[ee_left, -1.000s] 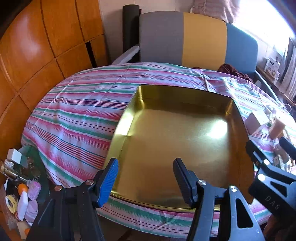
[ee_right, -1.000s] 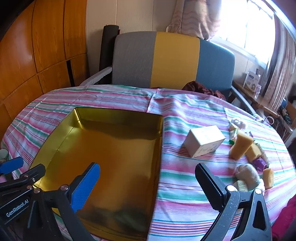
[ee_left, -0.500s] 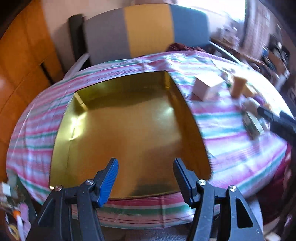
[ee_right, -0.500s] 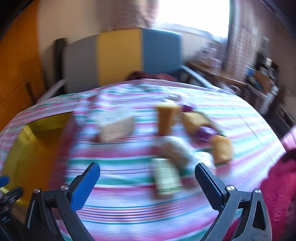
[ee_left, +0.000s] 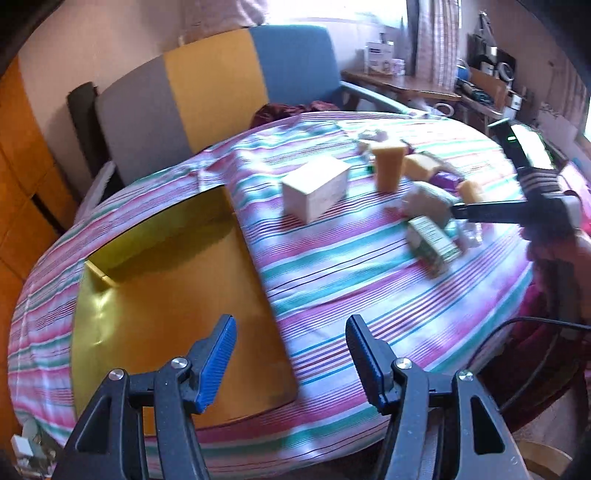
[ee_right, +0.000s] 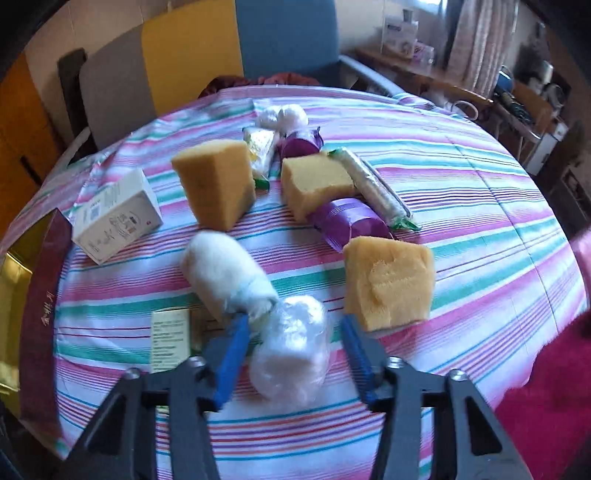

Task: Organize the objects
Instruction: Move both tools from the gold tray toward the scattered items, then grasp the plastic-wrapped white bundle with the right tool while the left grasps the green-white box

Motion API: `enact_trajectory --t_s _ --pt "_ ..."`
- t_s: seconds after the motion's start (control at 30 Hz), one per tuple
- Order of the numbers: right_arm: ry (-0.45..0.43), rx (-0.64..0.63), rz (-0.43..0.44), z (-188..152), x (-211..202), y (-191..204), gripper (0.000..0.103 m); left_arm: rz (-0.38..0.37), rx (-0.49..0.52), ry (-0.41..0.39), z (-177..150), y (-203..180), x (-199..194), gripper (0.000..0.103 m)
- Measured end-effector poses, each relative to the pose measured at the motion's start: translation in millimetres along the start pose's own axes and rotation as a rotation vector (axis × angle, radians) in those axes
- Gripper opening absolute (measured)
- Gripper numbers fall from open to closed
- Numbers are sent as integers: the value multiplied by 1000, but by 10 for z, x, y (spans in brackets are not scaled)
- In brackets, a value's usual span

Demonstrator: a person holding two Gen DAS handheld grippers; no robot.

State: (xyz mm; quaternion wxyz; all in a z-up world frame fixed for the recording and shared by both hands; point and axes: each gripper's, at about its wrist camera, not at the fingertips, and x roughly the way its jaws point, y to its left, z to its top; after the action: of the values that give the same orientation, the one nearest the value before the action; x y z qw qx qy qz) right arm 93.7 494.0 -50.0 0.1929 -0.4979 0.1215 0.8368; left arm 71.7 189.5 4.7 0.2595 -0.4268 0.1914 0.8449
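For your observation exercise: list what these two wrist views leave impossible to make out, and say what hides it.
- Clear-wrapped white bundle, right wrist view: whether the closing right gripper presses it; wrap and blur hide contact.
- Green-labelled box, same view: partly hidden behind a finger.
- Gold tray: cut by the left edge.
- White box, left wrist view: print blurred.

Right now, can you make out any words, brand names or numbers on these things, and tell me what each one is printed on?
Nothing reads clearly.
White carton: a square code and small drawings, print too small to read.
Green and cream box: lines of text on its label, blurred.
Maroon outer wall of the gold tray: gold characters, too distorted to read.
White box on the far shelf: dark lettering, blurred.
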Motion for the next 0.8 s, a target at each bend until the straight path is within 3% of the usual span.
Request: enact_trajectory --t_s 0.1,0.23,0.4,0.5,0.53,0.57,0.7,0.8 --pt "41 -14 41 -15 107 -41 49 -35 12 22 81 -107 53 62" --pt "55 0 83 -82 203 -75 36 -72 34 43 187 -285 157 62" --pt "-52 32 120 -64 27 -128 36 -131 41 66 336 -483 338 62" --pt "-89 96 181 -66 -49 -222 36 -134 84 42 465 -664 452 76" --pt "-102 114 200 -68 -70 -247 36 -151 80 45 513 -720 504 85" --pt "-111 123 203 -61 -80 -253 36 -186 71 59 563 -778 576 87" --pt "-153 172 228 -63 -175 -339 36 -318 -17 167 691 -942 904 87" --pt "-173 198 237 -29 -184 -376 36 -333 -77 207 740 -1020 1088 87"
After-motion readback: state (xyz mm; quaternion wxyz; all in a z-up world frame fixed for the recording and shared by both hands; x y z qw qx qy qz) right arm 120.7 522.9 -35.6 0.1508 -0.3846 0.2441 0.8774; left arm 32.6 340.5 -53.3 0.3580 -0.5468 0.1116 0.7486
